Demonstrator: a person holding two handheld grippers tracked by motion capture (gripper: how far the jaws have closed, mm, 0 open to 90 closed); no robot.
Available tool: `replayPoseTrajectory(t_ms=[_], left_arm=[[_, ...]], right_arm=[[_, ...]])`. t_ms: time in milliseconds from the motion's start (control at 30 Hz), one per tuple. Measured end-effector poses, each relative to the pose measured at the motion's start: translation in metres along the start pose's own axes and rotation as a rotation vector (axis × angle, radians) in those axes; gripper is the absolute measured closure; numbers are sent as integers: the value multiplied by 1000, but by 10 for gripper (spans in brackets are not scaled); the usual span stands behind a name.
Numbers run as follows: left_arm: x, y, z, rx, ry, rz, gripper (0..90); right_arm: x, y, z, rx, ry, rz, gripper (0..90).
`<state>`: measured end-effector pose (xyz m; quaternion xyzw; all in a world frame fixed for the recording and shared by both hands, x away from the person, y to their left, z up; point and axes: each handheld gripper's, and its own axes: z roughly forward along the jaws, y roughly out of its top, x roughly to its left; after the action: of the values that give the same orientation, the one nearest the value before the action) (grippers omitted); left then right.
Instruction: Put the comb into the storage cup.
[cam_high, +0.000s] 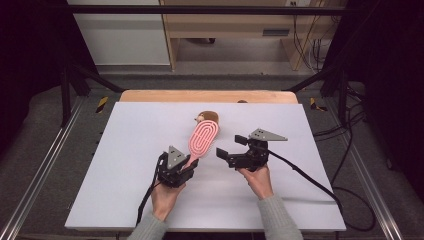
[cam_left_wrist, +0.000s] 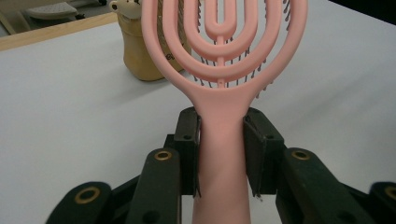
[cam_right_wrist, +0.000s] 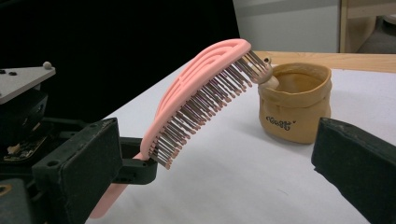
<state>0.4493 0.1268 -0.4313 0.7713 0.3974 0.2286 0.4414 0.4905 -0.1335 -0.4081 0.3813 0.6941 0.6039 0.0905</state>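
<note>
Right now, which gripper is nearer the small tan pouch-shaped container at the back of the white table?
Right, though only slightly. The right gripper, jaws open, sits to the right of and nearer than the tan container. The left gripper, clamped on the pink oval hairbrush, sits farther back toward the person.

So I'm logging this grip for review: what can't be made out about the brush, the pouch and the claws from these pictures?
- Pink hairbrush: top of its head cut off by the left gripper view's upper edge; handle end hidden between the left claw pads.
- Tan pouch: contents unclear; brush bristles cover the small figure at its rim in the right gripper view, and the brush hides most of it in the high view.
- Pouch lettering: too small to read.
- Right claw: open, holding nothing.
</note>
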Motion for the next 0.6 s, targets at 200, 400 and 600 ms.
replayPoseTrajectory(t_ms=[200,400,600], left_arm=[[-1,-3,2,-1,2,-9,689],[-4,-2,2,-16,0,-15,689],[-8,0,4,-20,-3,-9,689]], right_arm=[[2,1,6,13,0,6,28],[2,3,12,7,-14,19,30],[3,5,17,16,-18,18,34]])
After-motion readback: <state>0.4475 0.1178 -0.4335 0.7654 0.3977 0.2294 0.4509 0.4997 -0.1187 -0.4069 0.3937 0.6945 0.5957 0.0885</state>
